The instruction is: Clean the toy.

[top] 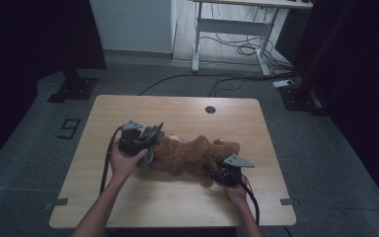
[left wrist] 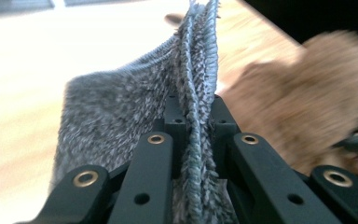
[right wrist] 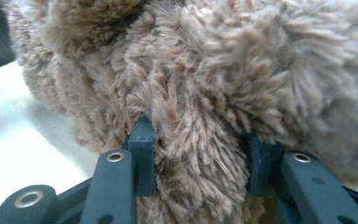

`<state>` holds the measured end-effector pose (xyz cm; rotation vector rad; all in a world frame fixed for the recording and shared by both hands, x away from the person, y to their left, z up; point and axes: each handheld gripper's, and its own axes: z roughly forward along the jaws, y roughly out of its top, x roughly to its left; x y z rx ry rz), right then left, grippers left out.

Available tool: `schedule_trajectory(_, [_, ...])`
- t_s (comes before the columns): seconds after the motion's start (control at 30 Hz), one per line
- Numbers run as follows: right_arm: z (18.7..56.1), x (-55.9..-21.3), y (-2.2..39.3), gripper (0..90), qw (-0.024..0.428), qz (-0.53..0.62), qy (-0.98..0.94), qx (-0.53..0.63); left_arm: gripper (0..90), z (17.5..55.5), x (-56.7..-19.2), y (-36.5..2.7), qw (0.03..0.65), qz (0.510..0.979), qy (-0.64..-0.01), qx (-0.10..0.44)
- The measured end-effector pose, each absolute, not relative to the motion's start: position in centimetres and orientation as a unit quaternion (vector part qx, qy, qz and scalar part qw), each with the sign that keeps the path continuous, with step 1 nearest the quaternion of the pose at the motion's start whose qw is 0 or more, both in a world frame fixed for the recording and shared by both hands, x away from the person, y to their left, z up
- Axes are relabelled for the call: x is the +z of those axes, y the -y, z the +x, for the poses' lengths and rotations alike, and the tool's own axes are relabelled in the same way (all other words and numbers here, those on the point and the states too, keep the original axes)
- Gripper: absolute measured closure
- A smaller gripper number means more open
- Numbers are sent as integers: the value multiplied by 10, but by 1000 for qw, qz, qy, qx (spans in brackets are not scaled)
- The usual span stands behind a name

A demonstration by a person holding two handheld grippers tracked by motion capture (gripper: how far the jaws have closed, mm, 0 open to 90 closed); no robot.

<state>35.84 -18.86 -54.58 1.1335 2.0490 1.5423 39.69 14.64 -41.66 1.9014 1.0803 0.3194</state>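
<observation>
— Grey cloth [left wrist: 121, 107], is it pinched? Where, next to the teddy bear [top: 187, 155]?
— At the bear's left end. The left gripper [top: 145, 140] has its jaws pressed together on the cloth's folded edge.
— And the bear itself?
— Lying mid-table [top: 177, 197]. At its right end, the right gripper [top: 217, 173] clamps a tuft of brown fur.

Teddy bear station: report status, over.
Left tongs shut on grey cloth. Right tongs clamped on teddy bear. Nothing in the way.
</observation>
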Motion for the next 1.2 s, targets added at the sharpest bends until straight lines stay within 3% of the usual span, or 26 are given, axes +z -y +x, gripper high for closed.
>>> schedule_trajectory(0.17, [371,-545,180,565,187,397,-722,535,816,415,-403,-110,435,789,-409,145])
schedule_trajectory(0.37, [375,-544,180,563,200,382,-731,528,810,450,-440,-85,385,806,-437,101])
schedule_trajectory(0.57, [364,-541,183,448,183,376,-738,530,825,427,-455,-110,436,782,-441,68])
schedule_trajectory(0.8, [331,-529,216,330,164,397,-704,566,828,390,-462,-119,461,777,-423,70])
schedule_trajectory(0.93, [303,-495,245,241,173,393,-673,602,828,360,-469,-120,474,778,-403,88])
schedule_trajectory(1.07, [307,-470,248,196,189,390,-683,588,829,346,-477,-125,493,768,-403,75])
schedule_trajectory(1.2, [325,-463,230,203,158,367,-718,571,830,335,-481,-128,496,768,-399,74])
